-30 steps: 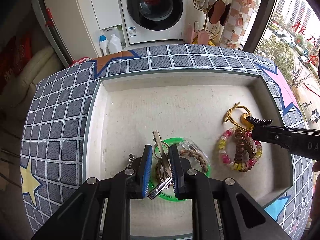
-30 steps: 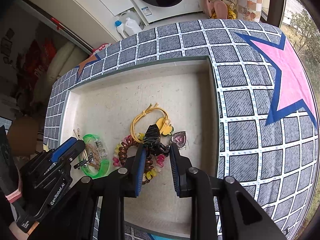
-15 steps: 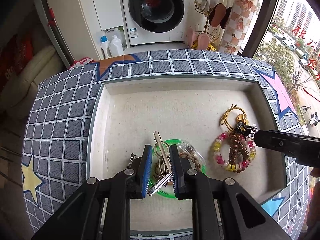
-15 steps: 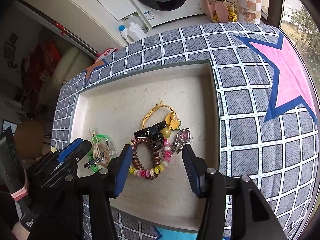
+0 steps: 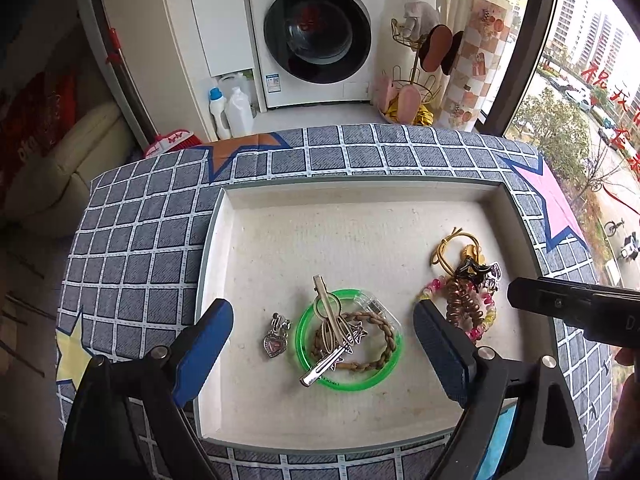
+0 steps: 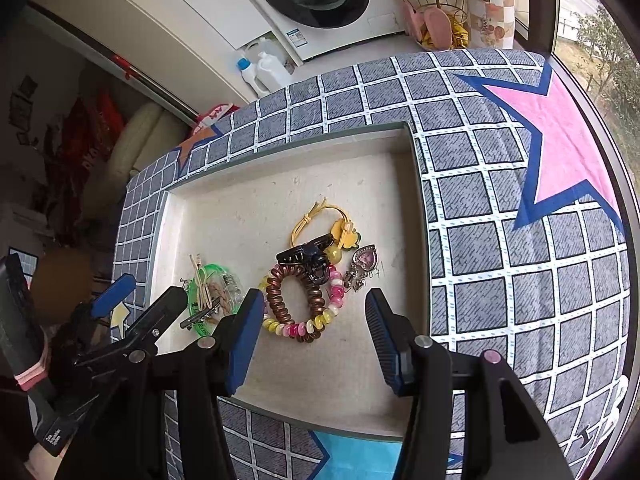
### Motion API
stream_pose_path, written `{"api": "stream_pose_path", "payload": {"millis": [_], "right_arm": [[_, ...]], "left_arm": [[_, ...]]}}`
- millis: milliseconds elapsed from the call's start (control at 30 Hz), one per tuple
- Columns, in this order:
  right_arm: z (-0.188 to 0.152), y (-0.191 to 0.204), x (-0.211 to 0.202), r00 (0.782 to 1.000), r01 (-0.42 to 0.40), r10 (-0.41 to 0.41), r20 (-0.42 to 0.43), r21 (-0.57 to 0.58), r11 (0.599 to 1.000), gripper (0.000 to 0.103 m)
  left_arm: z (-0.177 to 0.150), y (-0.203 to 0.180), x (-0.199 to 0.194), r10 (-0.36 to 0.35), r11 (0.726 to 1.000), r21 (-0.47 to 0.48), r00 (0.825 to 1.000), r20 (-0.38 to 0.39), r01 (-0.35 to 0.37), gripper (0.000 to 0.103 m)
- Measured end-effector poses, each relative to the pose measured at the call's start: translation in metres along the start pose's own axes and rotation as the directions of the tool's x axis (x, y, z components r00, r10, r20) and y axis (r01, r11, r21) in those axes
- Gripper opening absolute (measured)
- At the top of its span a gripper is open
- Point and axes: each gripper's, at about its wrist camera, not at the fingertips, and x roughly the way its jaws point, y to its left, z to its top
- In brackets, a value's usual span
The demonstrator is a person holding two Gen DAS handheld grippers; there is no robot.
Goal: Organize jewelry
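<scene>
We see the left gripper [image 5: 324, 344] jaws opening over silver hair clip [image 5: 334, 350] on green bangle [image 5: 348, 384] in tray [image 5: 360, 232] | right gripper [image 6: 314, 332] released, above bead bracelet [image 6: 298, 326], touching nothing

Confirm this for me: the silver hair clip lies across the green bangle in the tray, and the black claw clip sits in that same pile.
Not quite. The silver hair clip does lie across the green bangle in the tray, but the black claw clip sits in the other pile, on the coil hair tie and bead bracelet. The right wrist view shows both piles apart.
</scene>
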Motion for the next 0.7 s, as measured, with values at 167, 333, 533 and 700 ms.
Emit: {"api": "stream_pose_path", "payload": {"millis": [167,333,533,700], "right_arm": [[-0.007,0.009,-0.007,1.000,0.009,-0.009,0.014,-0.026,1.000,0.075],[-0.024,0.014,-0.017,1.000,0.015,-0.015,0.023,-0.022,1.000,0.081],[-0.053,0.019,-0.030,0.998,0.053,-0.052,0.045,-0.016,0.998,0.085],[-0.081,0.029,-0.047,0.989,0.103,-0.099,0.110,-0.035,0.994,0.103]], "left_arm": [[-0.006,0.002,-0.010,0.010,1.000,0.001,1.000,0.003,-0.010,0.102],[-0.020,0.008,-0.025,0.011,1.000,-0.015,1.000,0.004,-0.011,0.103],[-0.046,0.016,-0.049,0.046,0.999,-0.025,0.999,0.013,-0.046,0.103],[-0.072,0.024,-0.075,0.070,0.997,-0.030,0.997,0.038,-0.069,0.103]]}}
